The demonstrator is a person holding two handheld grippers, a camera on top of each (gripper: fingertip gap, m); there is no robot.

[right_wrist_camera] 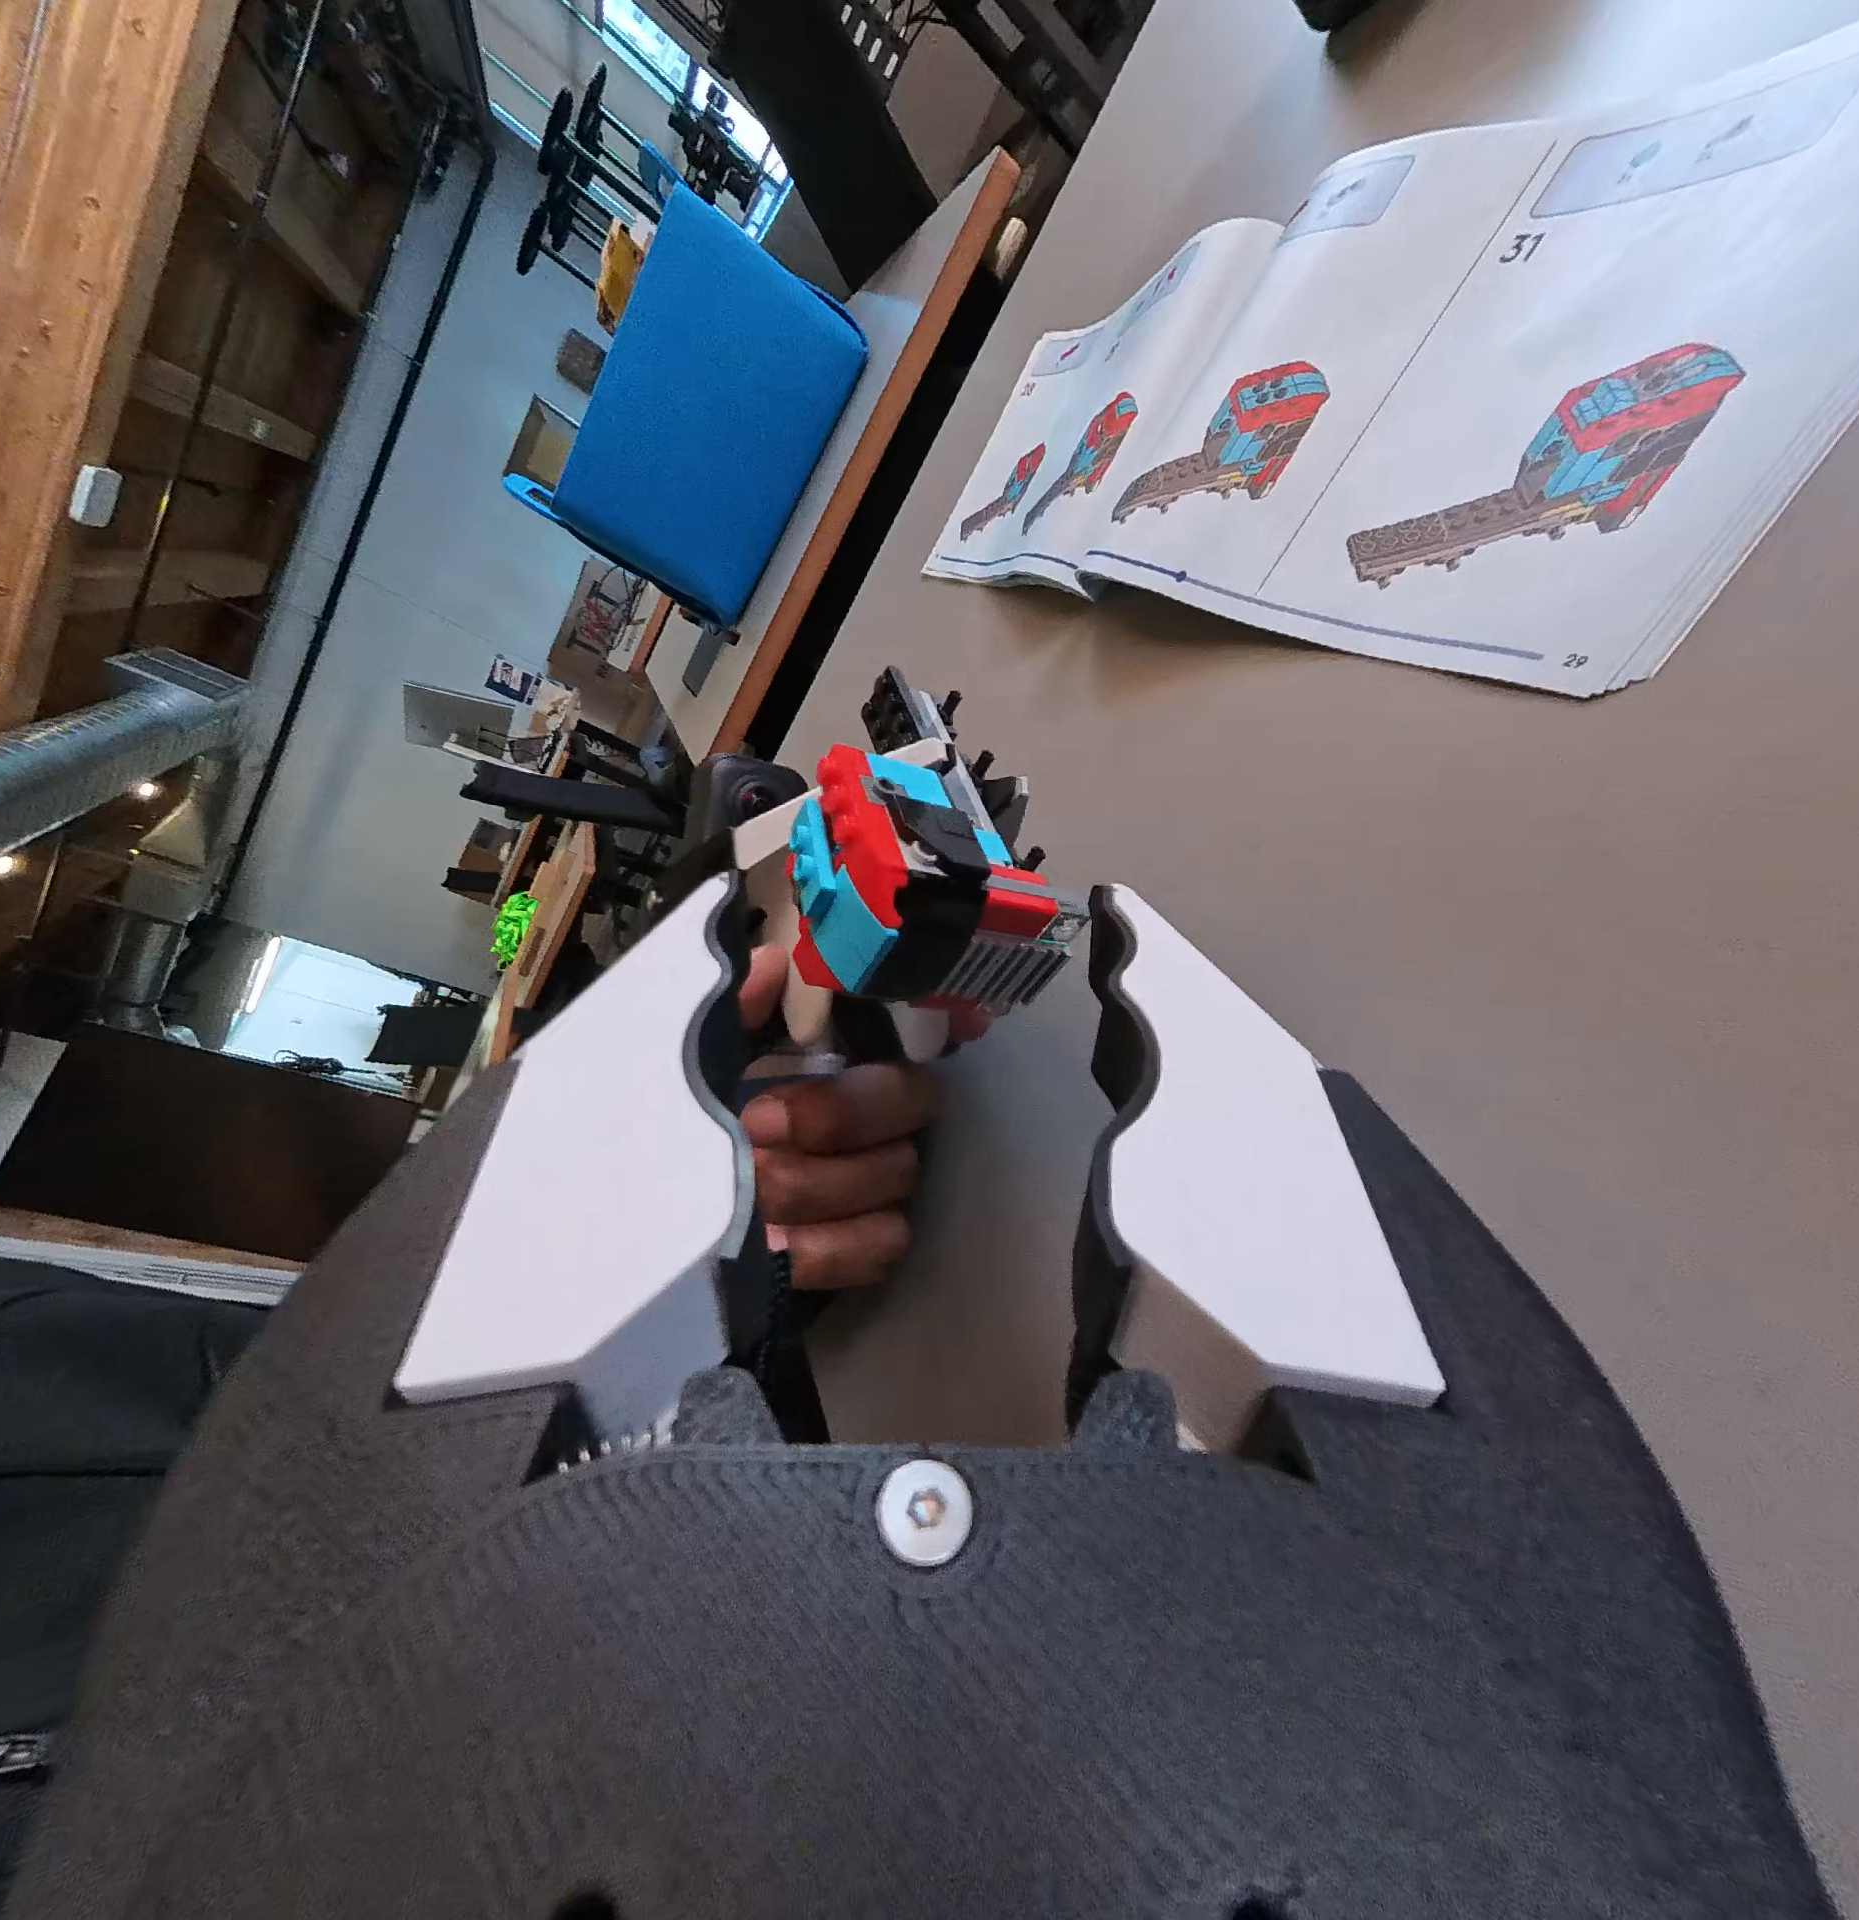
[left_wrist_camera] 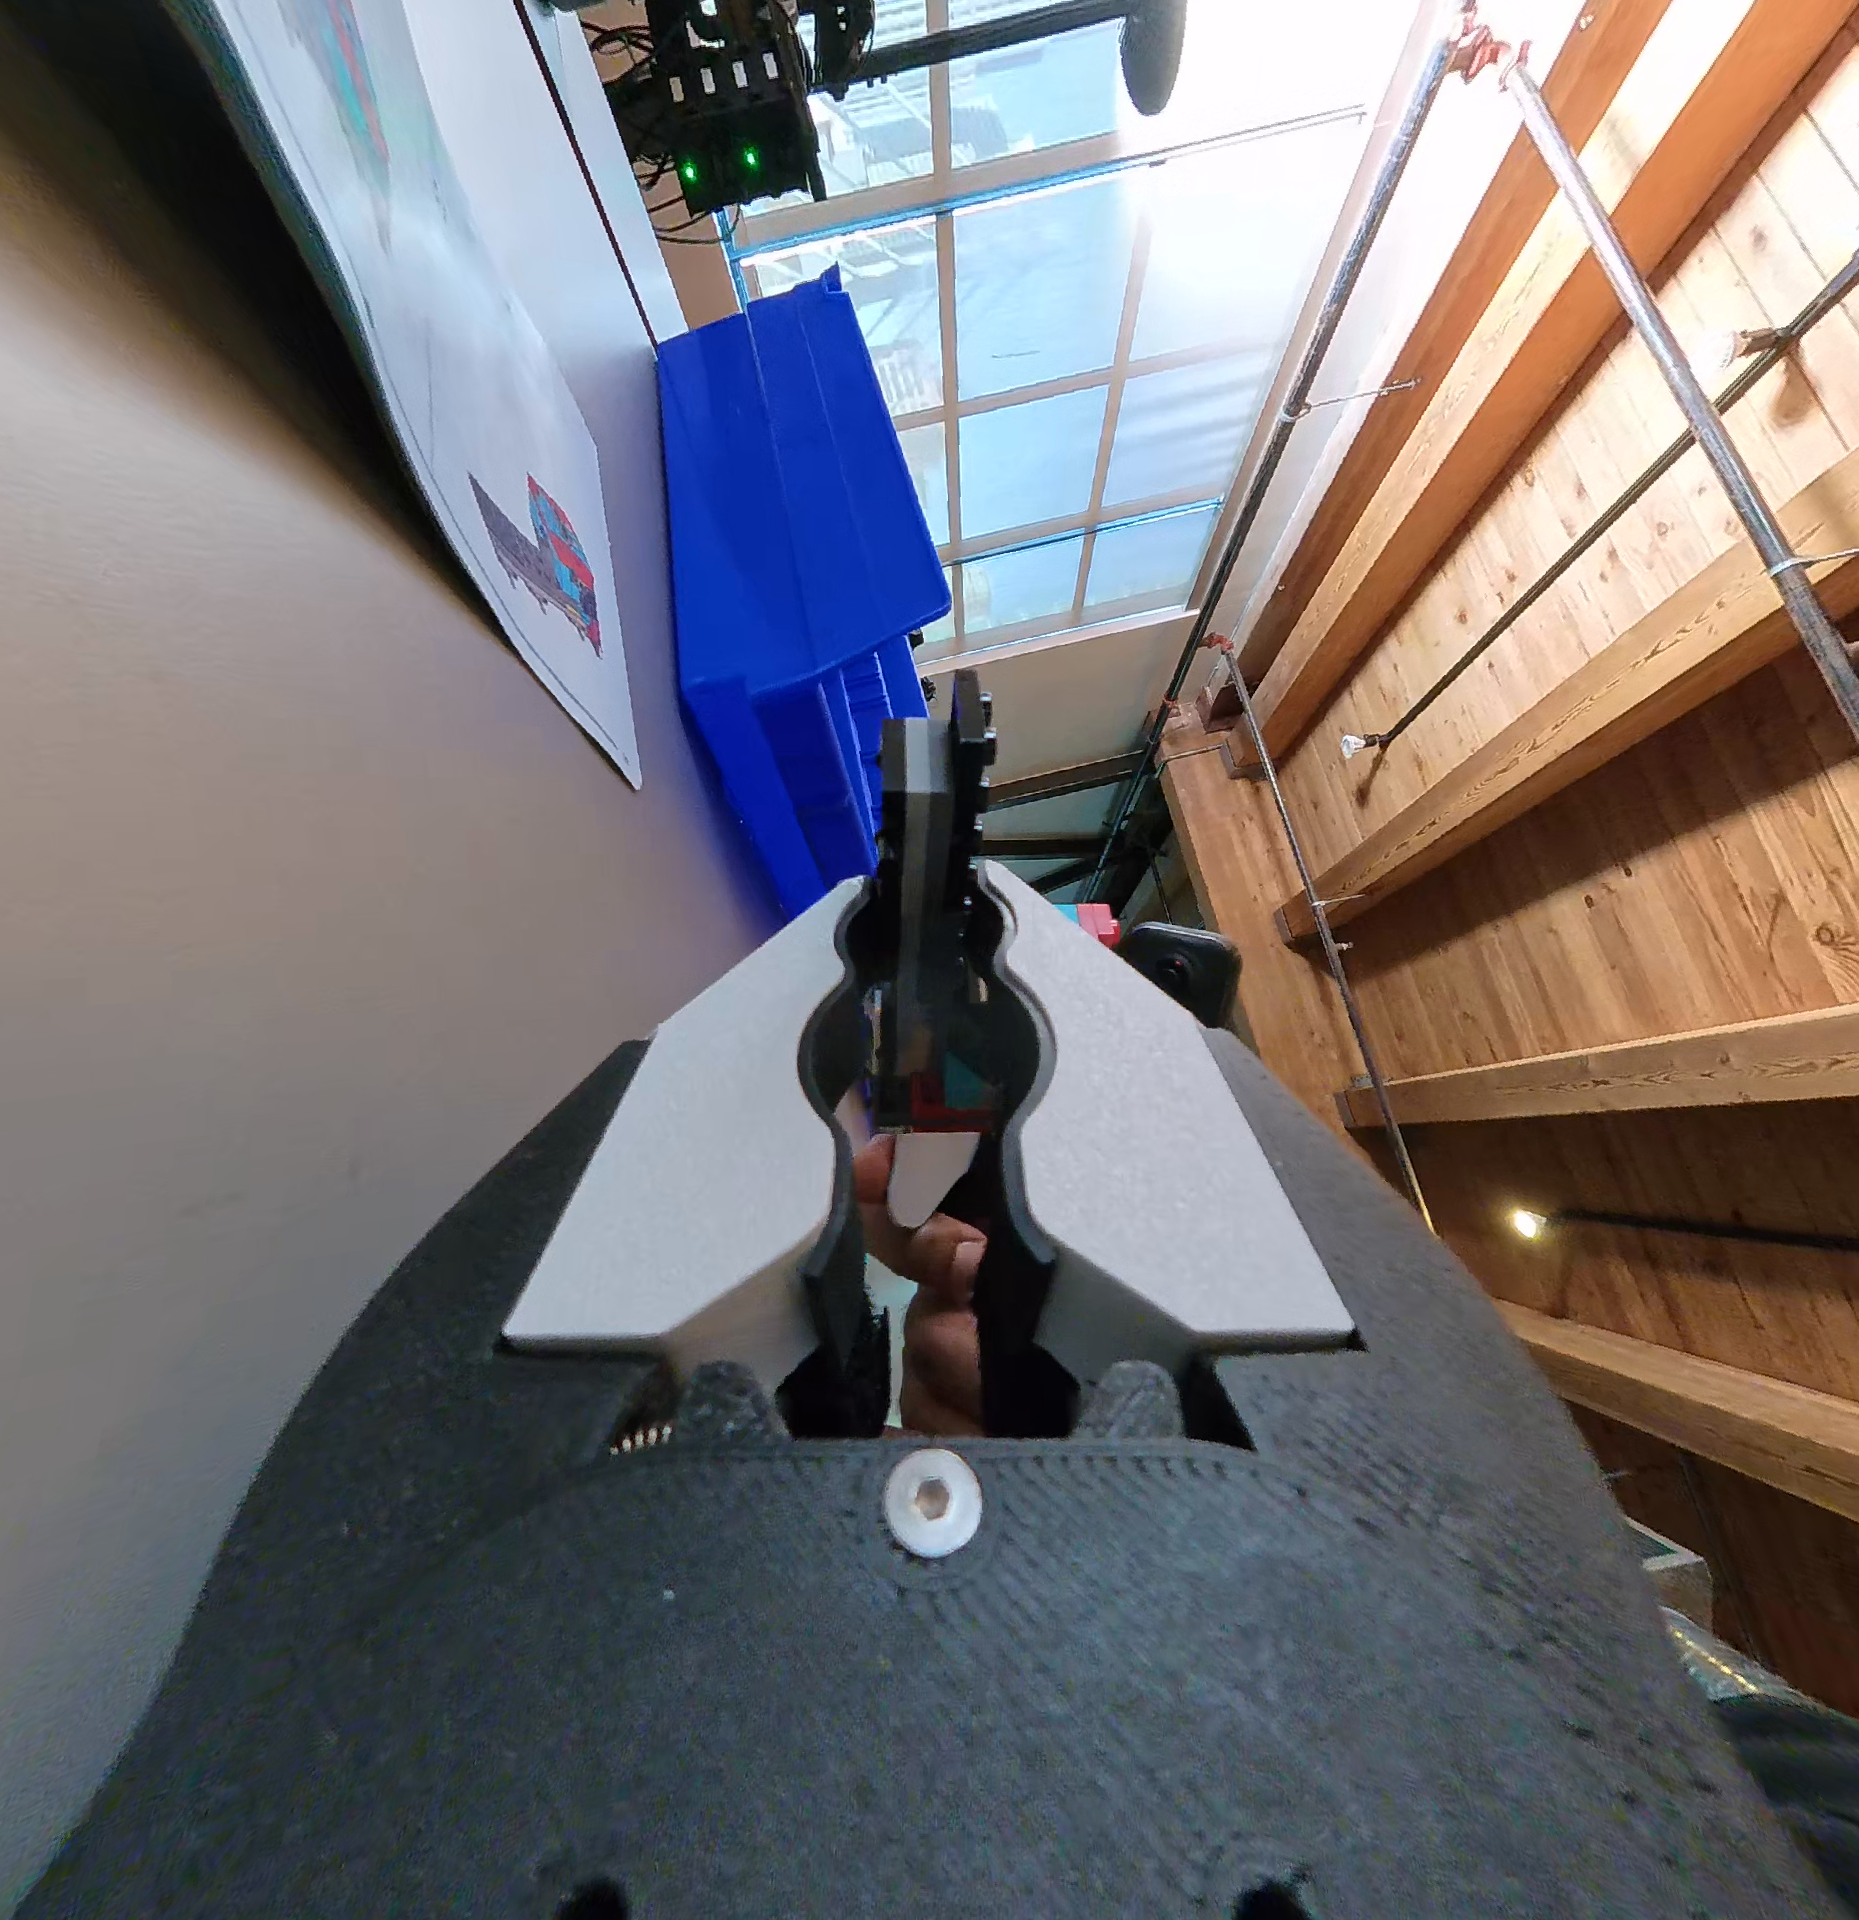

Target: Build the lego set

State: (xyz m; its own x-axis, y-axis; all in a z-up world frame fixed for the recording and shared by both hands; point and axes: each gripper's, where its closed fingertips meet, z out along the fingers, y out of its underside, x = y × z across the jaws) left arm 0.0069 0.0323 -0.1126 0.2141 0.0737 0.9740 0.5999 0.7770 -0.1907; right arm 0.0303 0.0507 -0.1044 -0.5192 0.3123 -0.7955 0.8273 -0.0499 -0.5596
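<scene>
A: Nearest to us, the left gripper point(left_wrist_camera: 930, 914) is clamped on the lego model point(left_wrist_camera: 933, 935). From its own camera we see the model edge-on: the dark, studded base plate runs forward out past the fingertips, and the red and teal block sits back between the pads.

B: And the right gripper point(right_wrist_camera: 909, 899) stands wide apart with nothing in it. In its view the model point(right_wrist_camera: 930, 899) hangs just beyond the fingertips, held up off the grey table point(right_wrist_camera: 1424, 1039), with the person's hand point(right_wrist_camera: 837, 1164) below it.

A: So we judge the step in hand to be presenting the model for the next brick or a press. To do it well, we should hold the left grip steady and level, then bring the right in square to the studded face. A skewed push could pry the red and teal section apart.

B: We have no loose brick in sight, so we cannot tell which piece goes on.

A: Beyond the model, the open instruction booklet point(right_wrist_camera: 1424, 436) lies flat on the table, well apart from it. Nothing lies between the two.

B: Farther off than the model in the left view are stacked blue bins point(left_wrist_camera: 790, 582); in the right view, a blue chair point(right_wrist_camera: 707, 405) past the table edge. Neither stands in our way.
</scene>
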